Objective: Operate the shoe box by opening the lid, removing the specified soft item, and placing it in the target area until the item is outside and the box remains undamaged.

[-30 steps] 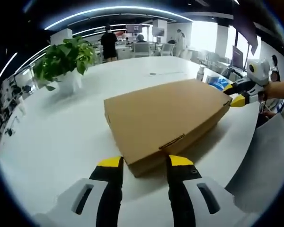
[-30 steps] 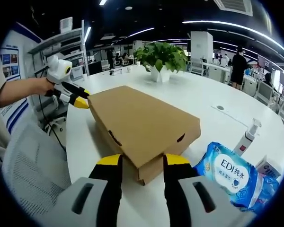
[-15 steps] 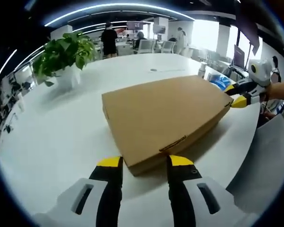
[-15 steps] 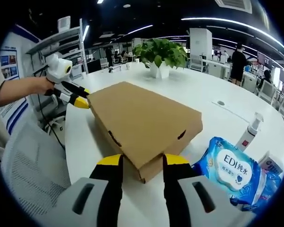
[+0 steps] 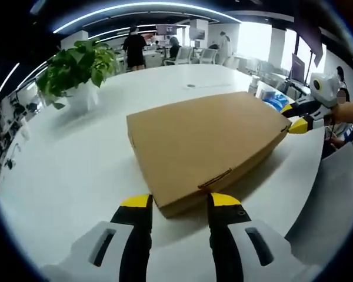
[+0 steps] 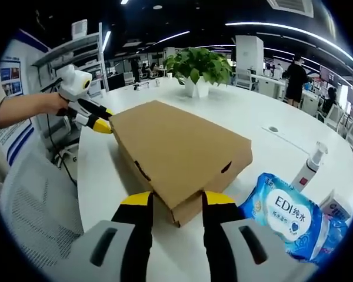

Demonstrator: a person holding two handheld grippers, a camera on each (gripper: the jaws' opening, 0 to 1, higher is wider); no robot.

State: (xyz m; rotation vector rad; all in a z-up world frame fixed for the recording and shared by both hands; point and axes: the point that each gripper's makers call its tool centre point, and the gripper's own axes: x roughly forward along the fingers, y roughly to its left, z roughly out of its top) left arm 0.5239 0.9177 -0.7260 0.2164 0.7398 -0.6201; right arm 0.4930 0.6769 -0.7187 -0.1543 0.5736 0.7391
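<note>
Left gripper (image 5: 175,201) sits low at one corner of the shoe box (image 5: 206,147), jaws spread, yellow tips straddling that corner with nothing pinched. At the opposite corner, the right gripper (image 6: 172,198) does the same: jaws apart, tips either side of the cardboard corner, not clamped on it. Across in the right gripper view, the left gripper's yellow tips reach the far corner of the box, a hand (image 6: 44,107) behind them.

The lid is flat and closed, its tab slot (image 5: 215,178) just ahead of the left gripper, so the soft item is presumably inside, out of sight. I'd call this the very start: both grippers lined up, lid not yet lifted. The next move looks like getting a tip under the lid edge and raising it gently, while the other gripper steadies the base so the cardboard doesn't tear or crease.

Room to work: beyond and to the left of the left gripper, the white counter (image 5: 65,164) runs open up to a potted plant (image 5: 77,73). Right of the right gripper it's tighter, with a blue pack of wet wipes (image 6: 285,219) just beside the box and a pump bottle (image 6: 309,166) behind it. The counter's rim is near both grippers, with a grey mesh chair back (image 6: 38,200) alongside.
</note>
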